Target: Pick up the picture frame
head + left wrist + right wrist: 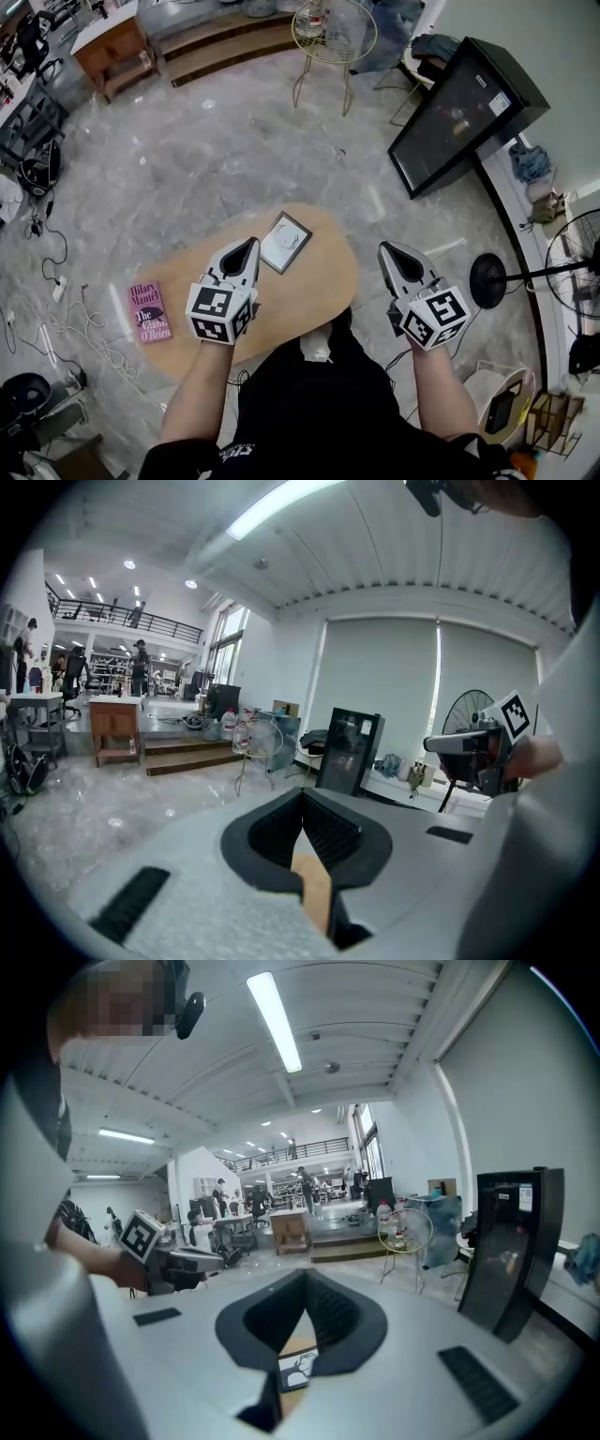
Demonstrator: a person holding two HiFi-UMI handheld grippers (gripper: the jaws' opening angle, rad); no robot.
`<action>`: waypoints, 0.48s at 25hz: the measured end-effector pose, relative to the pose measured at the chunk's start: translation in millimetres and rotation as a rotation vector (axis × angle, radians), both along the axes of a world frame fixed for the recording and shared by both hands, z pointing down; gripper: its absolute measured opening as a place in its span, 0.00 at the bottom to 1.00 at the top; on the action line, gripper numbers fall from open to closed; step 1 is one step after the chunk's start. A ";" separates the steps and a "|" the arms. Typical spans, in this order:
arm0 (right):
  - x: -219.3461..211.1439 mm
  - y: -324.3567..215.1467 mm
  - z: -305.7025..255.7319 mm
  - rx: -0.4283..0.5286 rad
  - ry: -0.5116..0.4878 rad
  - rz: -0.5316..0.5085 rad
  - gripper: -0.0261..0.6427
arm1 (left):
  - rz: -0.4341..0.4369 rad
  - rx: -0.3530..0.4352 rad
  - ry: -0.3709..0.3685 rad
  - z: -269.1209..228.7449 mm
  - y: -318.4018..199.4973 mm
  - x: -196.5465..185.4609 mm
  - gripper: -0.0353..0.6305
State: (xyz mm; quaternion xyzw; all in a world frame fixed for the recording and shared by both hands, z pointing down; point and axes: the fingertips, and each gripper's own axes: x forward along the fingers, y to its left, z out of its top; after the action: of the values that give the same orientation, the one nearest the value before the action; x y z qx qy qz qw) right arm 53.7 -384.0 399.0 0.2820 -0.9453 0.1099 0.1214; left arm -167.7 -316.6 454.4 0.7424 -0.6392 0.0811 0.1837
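surface: oval wooden table point(319, 291) on grey marble floor point(206, 159) | on it: white picture frame point(285, 241), pink book point(149, 312) | left gripper point(251, 242) beside frame, right gripper point(384, 247): both closed, holding nothing

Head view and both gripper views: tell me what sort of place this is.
Probably a large open-plan workshop or lab hall, not a home: a railed mezzanine overlooks workbenches with people at them, and loose cables trail over the polished stone floor.
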 end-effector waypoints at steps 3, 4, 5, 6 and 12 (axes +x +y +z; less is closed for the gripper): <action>3.7 -28.8 5.8 -0.014 -0.010 -0.028 0.05 | -0.009 -0.029 -0.012 5.2 -17.3 14.1 0.07; 6.9 -38.9 7.8 -0.020 -0.017 -0.036 0.05 | -0.017 -0.037 -0.014 7.2 -22.5 19.6 0.07; 10.9 -48.3 10.7 -0.027 -0.024 -0.046 0.05 | -0.027 -0.049 -0.016 10.1 -27.1 25.6 0.07; 15.5 -56.6 14.9 -0.034 -0.027 -0.061 0.05 | -0.039 -0.063 -0.016 13.8 -30.8 32.4 0.07; 31.9 -85.5 48.9 -0.052 -0.013 -0.233 0.05 | -0.113 -0.153 0.015 51.4 -45.4 76.0 0.07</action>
State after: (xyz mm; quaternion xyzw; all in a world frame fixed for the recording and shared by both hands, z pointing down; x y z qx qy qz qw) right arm 85.6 -469.5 447.9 0.1660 -0.9693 0.1216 0.1345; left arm -91.7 -361.9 505.8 0.6893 -0.6708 0.1139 0.2489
